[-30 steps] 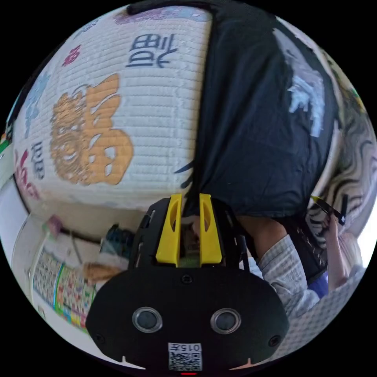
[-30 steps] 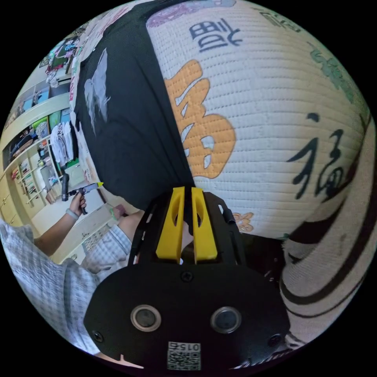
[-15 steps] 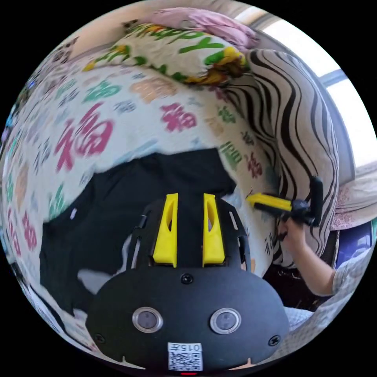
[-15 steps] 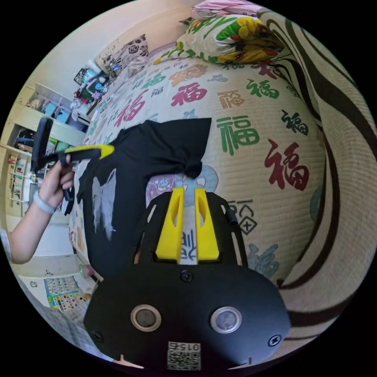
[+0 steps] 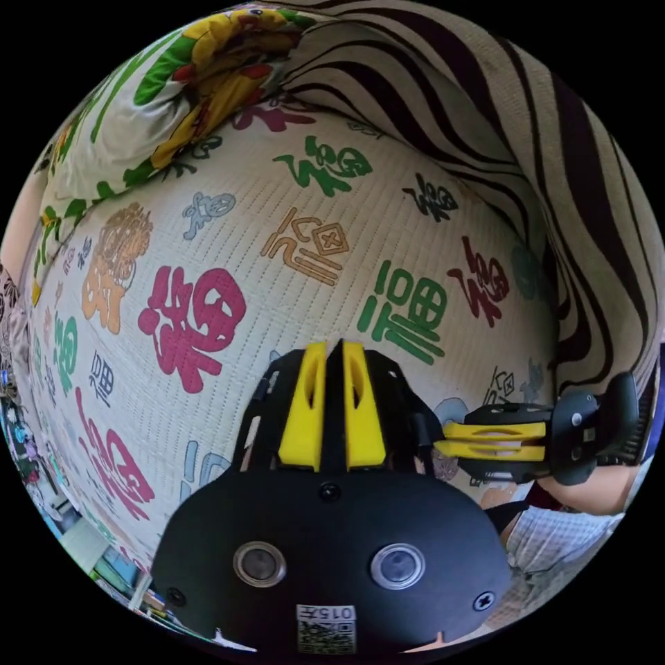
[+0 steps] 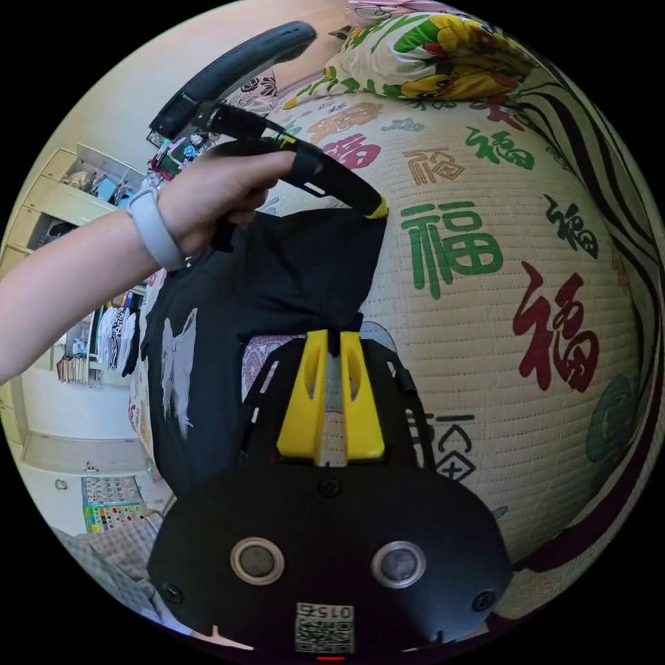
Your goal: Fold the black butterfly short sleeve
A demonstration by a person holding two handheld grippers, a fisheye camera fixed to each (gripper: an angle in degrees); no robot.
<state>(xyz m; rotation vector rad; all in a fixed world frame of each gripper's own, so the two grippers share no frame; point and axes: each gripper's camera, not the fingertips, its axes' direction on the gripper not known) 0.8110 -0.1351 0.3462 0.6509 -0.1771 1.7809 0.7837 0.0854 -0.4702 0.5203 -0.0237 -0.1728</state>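
In the left gripper view, our left gripper (image 5: 334,346) is holding its yellow fingers (image 5: 305,409) close together, with a dark strip showing between them; we cannot tell whether that strip is cloth. In the right gripper view, the same left gripper (image 6: 377,208) is touching its yellow tip to the upper corner of the black butterfly short sleeve (image 6: 277,277), and our left hand (image 6: 215,190) is wrapping around its handle, a pale band sitting on the wrist.

Our right gripper (image 6: 332,339) is keeping its fingers (image 6: 364,402) nearly together, a narrow gap between them, right at the shirt's near edge where the cloth is bunching; whether they are pinching that edge we cannot tell. From the left gripper view, the right gripper (image 5: 438,440) is lying sideways just beside the left one, its fingers almost closed.

The shirt is lying on the bed cover (image 6: 485,277), a pale quilted sheet printed with coloured characters, with the pale butterfly print (image 6: 176,367) facing up. A floral pillow (image 6: 422,59) is sitting at the far end of the bed, and a zebra-striped blanket (image 5: 519,138) is running along its side. Shelves (image 6: 62,208) are standing beyond the bed.
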